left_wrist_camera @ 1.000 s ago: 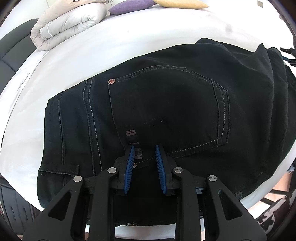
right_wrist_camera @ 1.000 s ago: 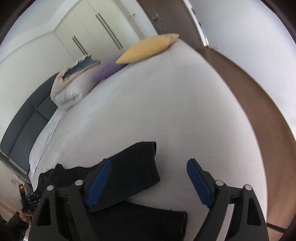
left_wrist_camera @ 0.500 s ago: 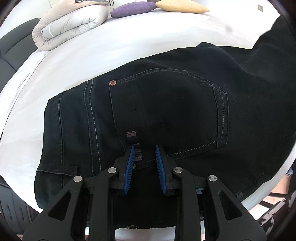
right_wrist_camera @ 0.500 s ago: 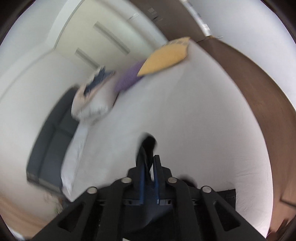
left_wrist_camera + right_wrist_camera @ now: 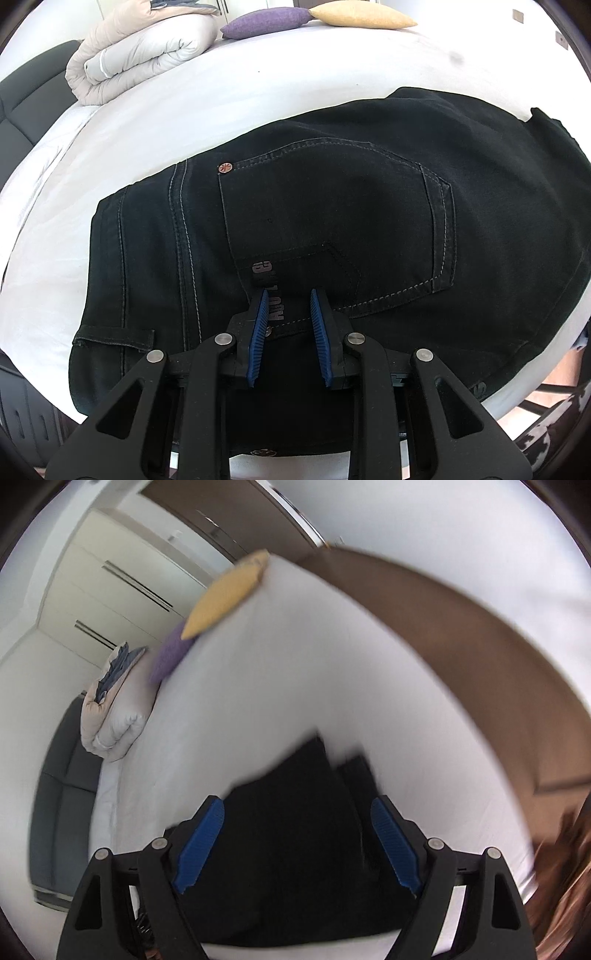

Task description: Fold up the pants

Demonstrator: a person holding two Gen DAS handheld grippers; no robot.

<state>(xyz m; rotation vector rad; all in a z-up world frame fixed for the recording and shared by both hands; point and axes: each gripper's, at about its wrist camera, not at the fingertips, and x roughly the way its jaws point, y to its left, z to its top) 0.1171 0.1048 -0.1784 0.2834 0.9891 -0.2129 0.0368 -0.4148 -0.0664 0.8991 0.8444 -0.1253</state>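
Right gripper (image 5: 295,840) jaws just sprang wide, empty, hovering over the pants (image 5: 332,221) leg end, dark cloth below and ahead. Left gripper (image 5: 288,317) narrow gap at the waistband by the back pocket (image 5: 332,236); can't tell if pinching. Pants lie flat on the bed (image 5: 221,96), long axis running from left gripper toward right. Right is nearer the hems.

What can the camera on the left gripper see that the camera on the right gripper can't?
Only the left wrist view shows the back pocket of the black pants, its copper rivet and the left gripper, jaws narrowly apart over the fabric. Only the right wrist view shows the wardrobe doors, the brown floor and the right gripper, whose jaws have just been opening, the pants below them, not pinched. Both show the white bed, the yellow pillow, the purple pillow and the rolled duvet.
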